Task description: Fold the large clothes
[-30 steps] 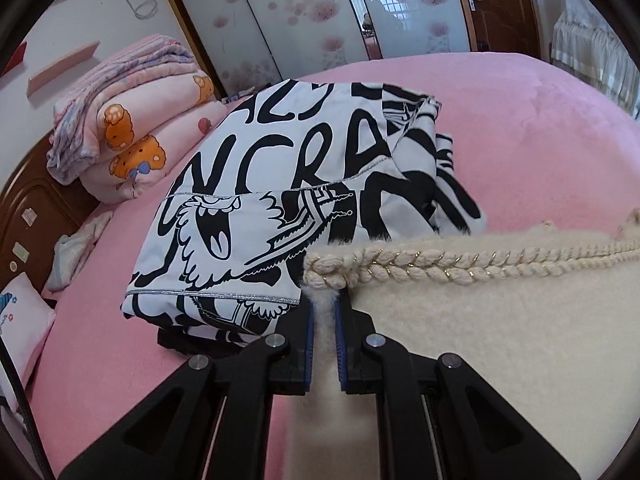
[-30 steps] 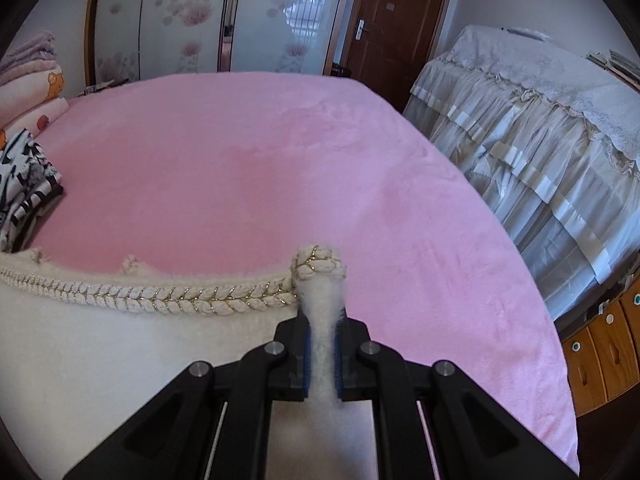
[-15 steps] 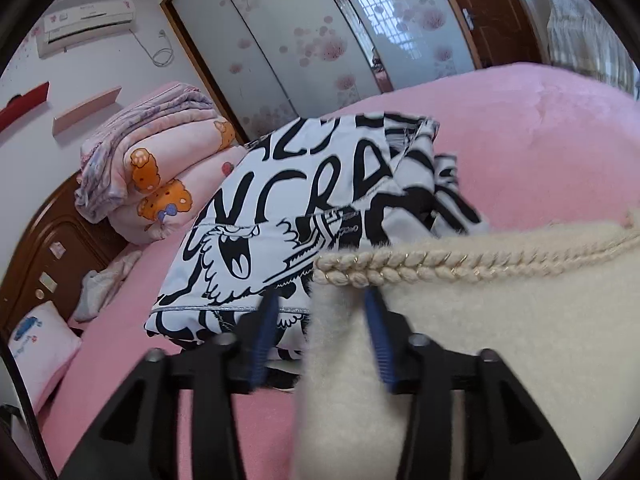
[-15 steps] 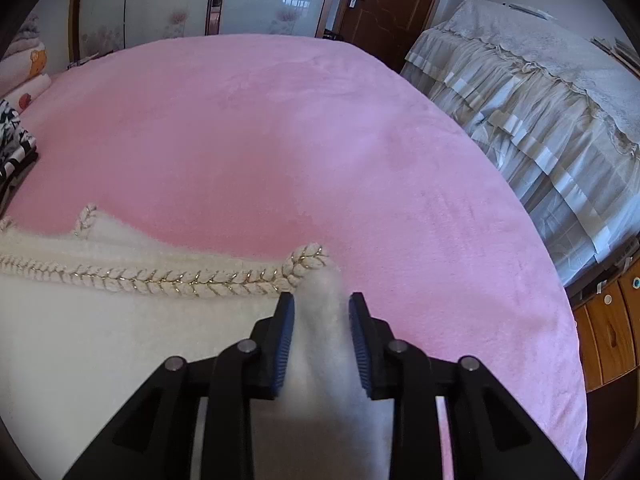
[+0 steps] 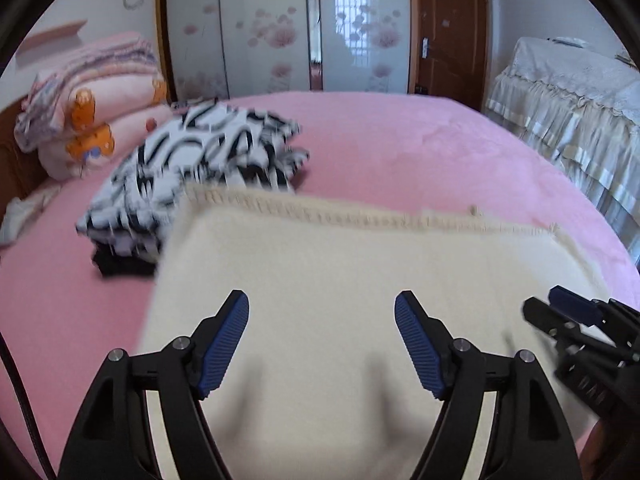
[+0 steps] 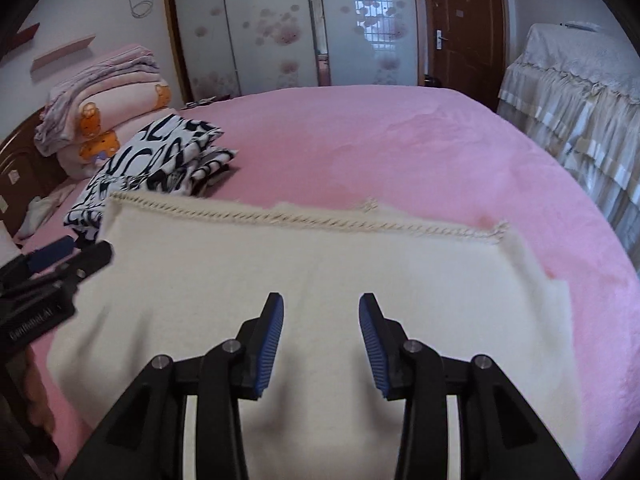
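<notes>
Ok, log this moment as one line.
left gripper: open, jaws just widened, empty | right gripper: open, empty | cream garment: released, flat on pink bed

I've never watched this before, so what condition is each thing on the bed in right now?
Cream garment: lying flat, braided edge far side, released.
Black-and-white printed garment: folded, partly under the cream one's corner.
Pink quilts: folded, stacked.
Left claw: open, empty, jaws just widened.
Right claw: open, empty.
Brown door: closed.

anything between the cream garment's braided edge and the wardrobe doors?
Only bare pink bedspread between the cream garment edge and the wardrobe doors; the black-and-white folded pile sits off left. Clearest in the right wrist view.
</notes>
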